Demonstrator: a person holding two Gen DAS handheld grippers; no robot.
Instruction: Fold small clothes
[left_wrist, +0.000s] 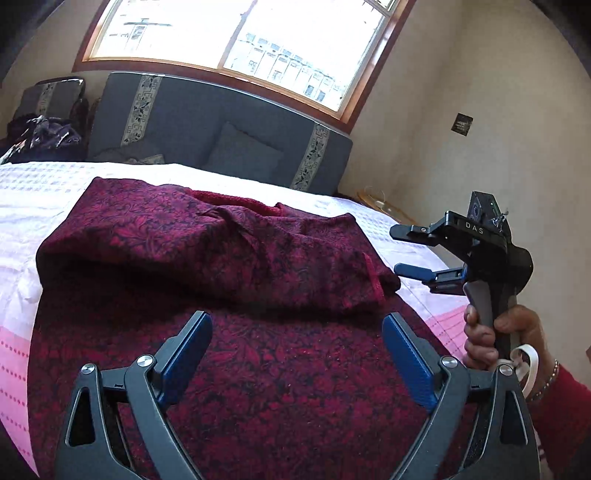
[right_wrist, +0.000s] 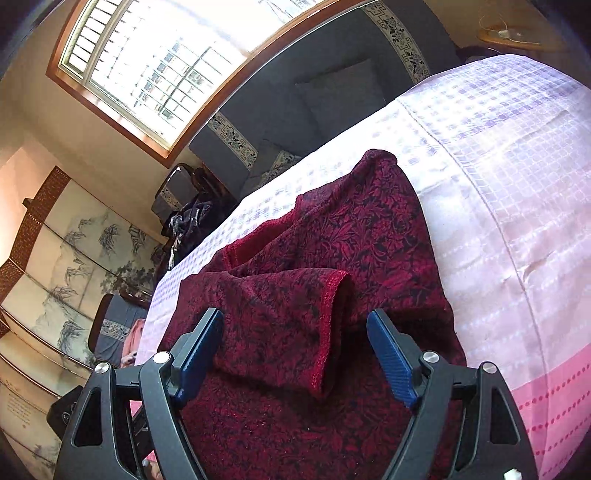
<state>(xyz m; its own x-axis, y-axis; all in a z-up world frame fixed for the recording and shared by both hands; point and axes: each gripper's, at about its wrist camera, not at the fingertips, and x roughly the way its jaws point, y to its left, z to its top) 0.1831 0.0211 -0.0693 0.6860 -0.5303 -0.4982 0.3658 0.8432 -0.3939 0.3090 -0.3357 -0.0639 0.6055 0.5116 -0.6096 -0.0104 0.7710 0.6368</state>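
Observation:
A dark red floral-patterned garment (left_wrist: 207, 258) lies spread on the bed, with its sleeves folded in over the body. It also fills the middle of the right wrist view (right_wrist: 332, 280), where a hemmed sleeve cuff (right_wrist: 328, 325) lies on top. My left gripper (left_wrist: 297, 328) is open and empty, just above the garment's near part. My right gripper (right_wrist: 295, 328) is open and empty, its jaws on either side of the sleeve cuff. In the left wrist view the right gripper (left_wrist: 399, 251) is at the garment's right edge, held by a hand (left_wrist: 495, 332).
The bed has a white and lilac checked cover (left_wrist: 44, 192) with a pink dotted band (right_wrist: 546, 398) at the near edge. A grey upholstered bench with cushions (left_wrist: 221, 136) stands under the window. Dark clothes (left_wrist: 40, 136) pile at the left. A painted folding screen (right_wrist: 74, 258) stands beside the bed.

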